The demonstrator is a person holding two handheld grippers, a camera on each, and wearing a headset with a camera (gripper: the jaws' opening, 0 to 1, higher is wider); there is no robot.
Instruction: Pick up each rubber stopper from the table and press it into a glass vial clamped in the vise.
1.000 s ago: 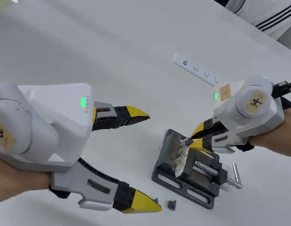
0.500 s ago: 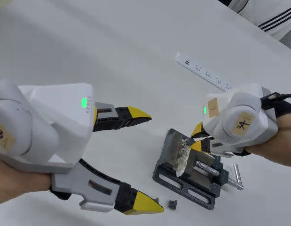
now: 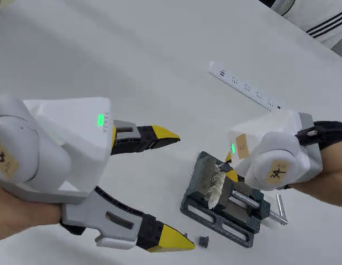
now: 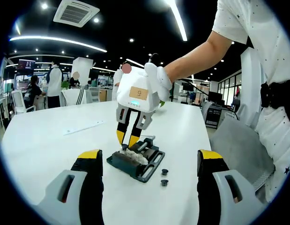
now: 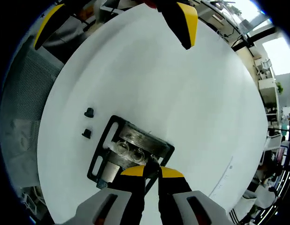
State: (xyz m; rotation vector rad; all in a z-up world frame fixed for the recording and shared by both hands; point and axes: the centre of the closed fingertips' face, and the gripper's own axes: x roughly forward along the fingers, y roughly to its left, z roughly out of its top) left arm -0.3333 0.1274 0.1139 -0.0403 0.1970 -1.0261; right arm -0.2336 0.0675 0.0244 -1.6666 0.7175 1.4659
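Observation:
A small dark vise (image 3: 220, 212) stands on the white table, with white padding (image 3: 214, 186) between its jaws. In the right gripper view, clear glass vials (image 5: 122, 148) sit upright in the vise (image 5: 101, 157). My right gripper (image 5: 152, 171) points down right over the vials, shut on a dark rubber stopper (image 5: 152, 164). Its white body (image 3: 270, 160) covers its jaw tips in the head view. Two loose stoppers (image 5: 89, 112) lie beside the vise; one stopper (image 3: 203, 240) sits near my left gripper's lower jaw. My left gripper (image 3: 179, 189) hangs wide open left of the vise, holding nothing.
A white power strip (image 3: 245, 88) lies on the table beyond the vise. A person in a striped top (image 3: 320, 19) stands at the far right edge. The vise's handle (image 3: 280, 208) sticks out to the right. Bare table stretches behind and to the left.
My right gripper has tipped further over the vise and shifted slightly down and left, so its body now covers its jaw tips. The left gripper has stayed put.

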